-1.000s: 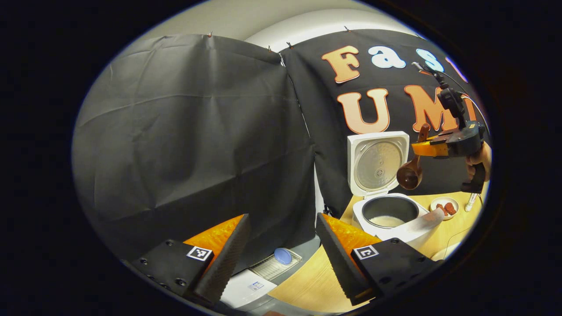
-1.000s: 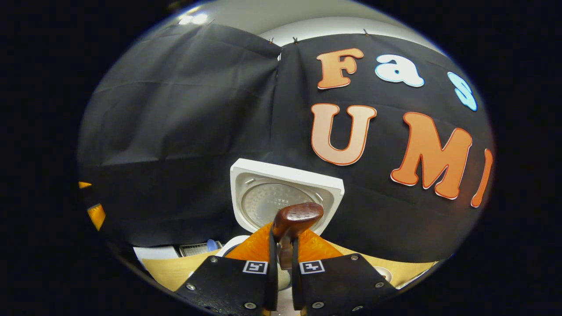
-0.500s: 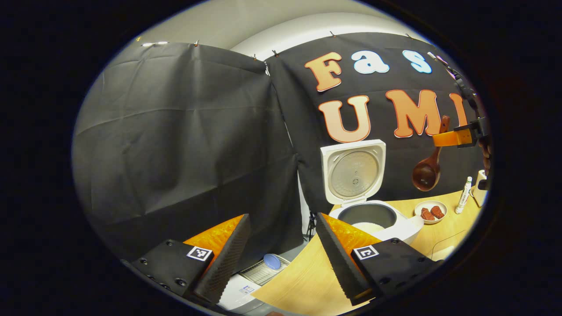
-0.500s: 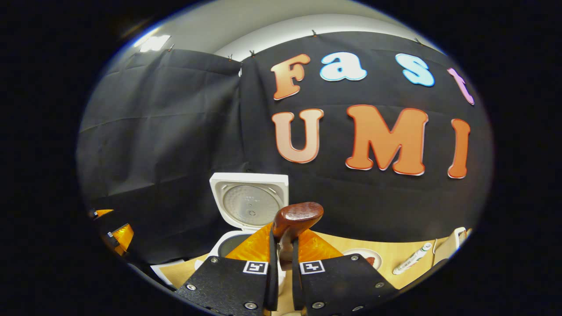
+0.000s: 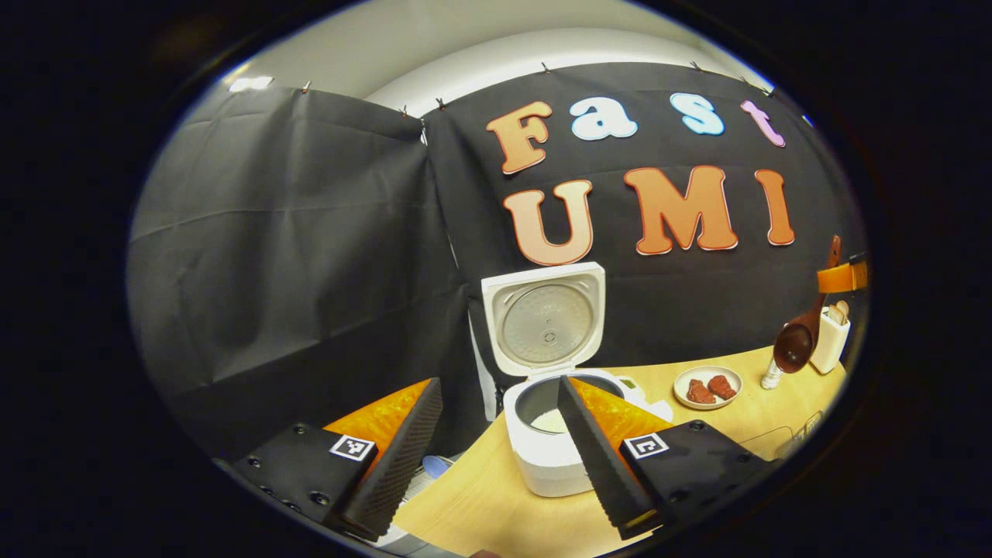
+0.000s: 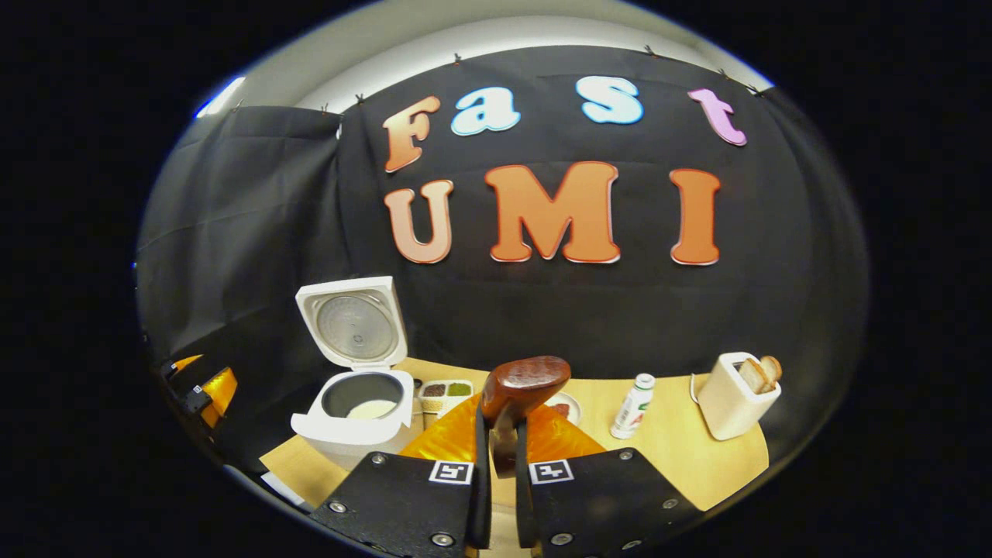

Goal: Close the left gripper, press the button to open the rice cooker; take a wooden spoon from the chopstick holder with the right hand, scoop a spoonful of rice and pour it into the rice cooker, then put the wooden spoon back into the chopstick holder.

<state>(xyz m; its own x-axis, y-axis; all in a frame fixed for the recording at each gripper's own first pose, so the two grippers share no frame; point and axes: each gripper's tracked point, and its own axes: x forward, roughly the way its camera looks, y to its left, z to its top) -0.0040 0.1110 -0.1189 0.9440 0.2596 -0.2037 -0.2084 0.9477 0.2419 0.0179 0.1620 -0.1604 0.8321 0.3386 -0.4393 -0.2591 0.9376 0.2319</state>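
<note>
The right tool (image 6: 496, 457) has its two fingers drawn in tight on the handle of the wooden spoon (image 6: 524, 384); in the right gripper view the handle's rounded end stands up just beyond the fingertips. In the left gripper view the same tool (image 5: 843, 277) is at the far right edge, up above the bench, and the spoon (image 5: 798, 341) hangs down from it with the bowl at the bottom. The bowl hangs in front of the chopstick holder (image 5: 830, 341), whether touching it or not cannot be told.

In the right gripper view the chopstick holder (image 6: 732, 403) stands on the bench (image 6: 674, 457) ahead and to the right of the tool, with pale utensils sticking out of its top. A small white bottle (image 6: 632, 404) stands between the holder and the tool's fingers.

The rice cooker (image 6: 358, 418) sits ahead to the left, its lid (image 6: 353, 319) raised upright and white rice (image 6: 373, 408) lying in the pot. A small divided dish (image 6: 446, 391) is just beside it.

The left tool (image 5: 496, 457) is wide open, its fingers well apart with nothing between them. The rice cooker (image 5: 546, 457) shows behind its right finger, and a plate (image 5: 707, 386) with reddish pieces lies farther right.
</note>
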